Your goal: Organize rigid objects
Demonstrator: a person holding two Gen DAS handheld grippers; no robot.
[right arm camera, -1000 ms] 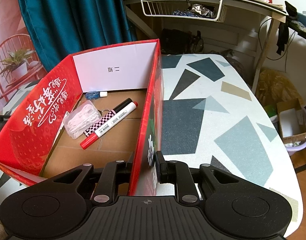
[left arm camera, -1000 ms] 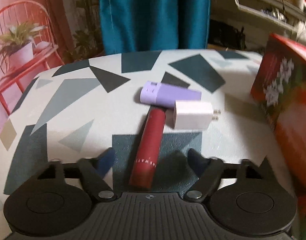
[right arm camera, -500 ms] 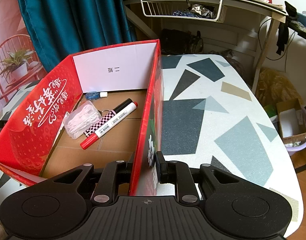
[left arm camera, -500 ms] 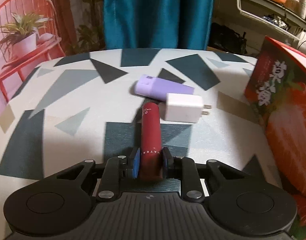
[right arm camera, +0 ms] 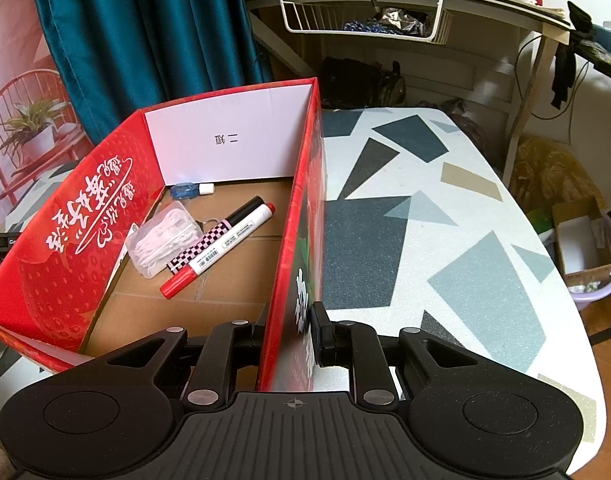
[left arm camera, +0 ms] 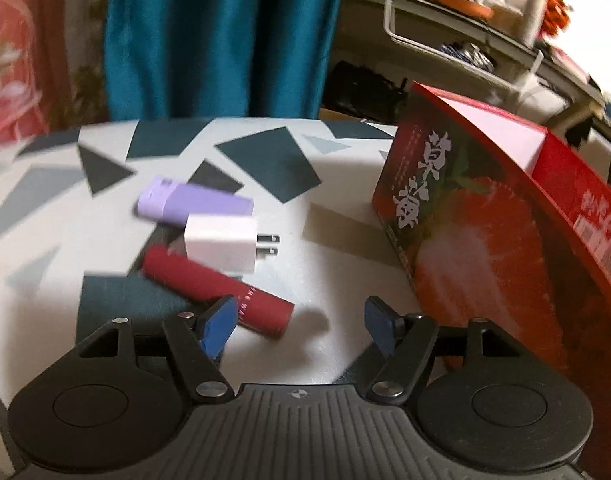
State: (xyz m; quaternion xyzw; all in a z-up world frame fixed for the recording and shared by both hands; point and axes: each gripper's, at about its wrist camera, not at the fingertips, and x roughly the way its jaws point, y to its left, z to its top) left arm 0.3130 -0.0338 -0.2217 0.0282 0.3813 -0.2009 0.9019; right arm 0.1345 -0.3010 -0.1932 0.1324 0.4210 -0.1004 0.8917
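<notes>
Right now the left hand-held gripper (left arm camera: 297,326) hangs over the patterned desk (left arm camera: 337,216), jaws spreading apart, nothing pressed between the blue pads (left arm camera: 217,326). A dark red tube (left arm camera: 221,290) lies flat on the desk just ahead of the left pad; its near end pokes into the gap between the fingers, but neither pad grips it. The view is motion-blurred, so whether the left pad brushes the tube cannot be told.

Just beyond the tube: a white charger plug (left arm camera: 221,242), prongs pointing toward the gripper's right, lying against the tube's far end. Beyond that, a lilac rectangular case (left arm camera: 193,202), touching or nearly touching the plug.

To the right of the left gripper stands the red strawberry-print box (left arm camera: 477,240), close beside the right finger.

The right hand-held gripper (right arm camera: 287,338) is clamped narrowly on the box's near right wall (right arm camera: 301,240), one finger inside the box, one outside over the desk.

Ahead and to the left of that gripper, on the cardboard floor of the box: a red-capped white marker (right arm camera: 221,250), a black-capped checkered marker (right arm camera: 221,226) alongside it, a clear plastic case of white items (right arm camera: 163,238) beside those, and a small blue-and-white item (right arm camera: 191,190) against the far white wall.
</notes>
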